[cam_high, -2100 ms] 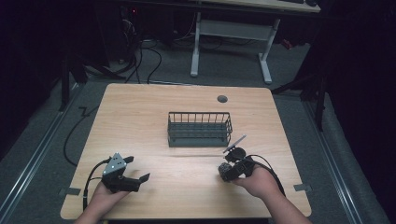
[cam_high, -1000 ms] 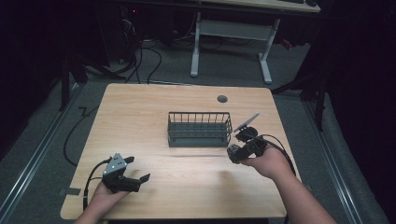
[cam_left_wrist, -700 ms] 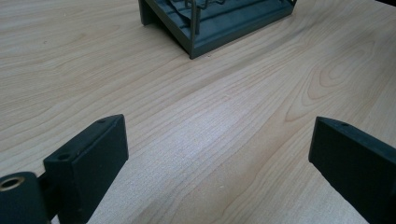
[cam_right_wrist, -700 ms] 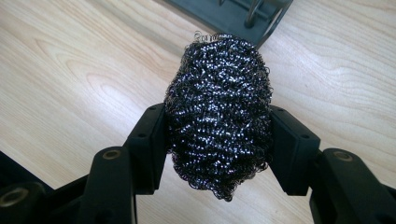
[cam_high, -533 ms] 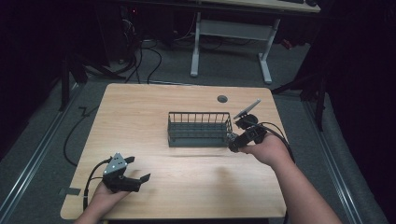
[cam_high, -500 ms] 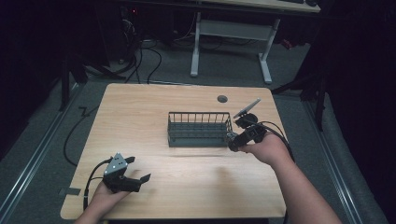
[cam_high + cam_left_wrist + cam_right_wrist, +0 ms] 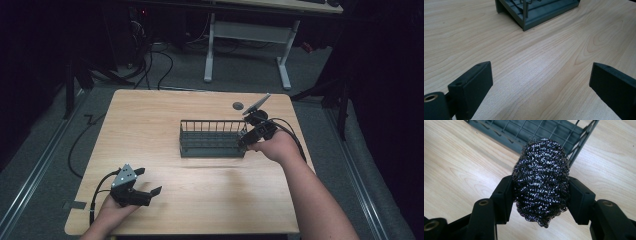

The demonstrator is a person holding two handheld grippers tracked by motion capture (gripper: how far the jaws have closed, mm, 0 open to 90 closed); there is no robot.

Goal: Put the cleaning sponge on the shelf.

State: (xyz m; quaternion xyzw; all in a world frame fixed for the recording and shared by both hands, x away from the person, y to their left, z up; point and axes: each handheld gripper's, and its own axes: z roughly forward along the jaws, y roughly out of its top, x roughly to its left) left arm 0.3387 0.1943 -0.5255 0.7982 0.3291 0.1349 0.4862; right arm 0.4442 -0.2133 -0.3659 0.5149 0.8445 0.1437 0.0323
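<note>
Scourer held at the basket's right end, ready to go in

Wide pale worktop (image 7: 200, 115), dark wire basket (image 7: 212, 138) near its middle, and the right gripper (image 7: 248, 140) sits right at the basket's right end, jaws clenched on a steel-wool scourer (image 7: 541, 180) that bulges out between them, just short of the basket's corner in the right gripper view. My read: the drop into the basket is the step in hand, so lift the scourer over the rim, get it above the basket floor, then part the jaws; the springy wool may snag on the wires. The left gripper (image 7: 131, 186) rests low at the near left, jaws released and wide, nothing between them. No brand, label or writing readable anywhere
</note>
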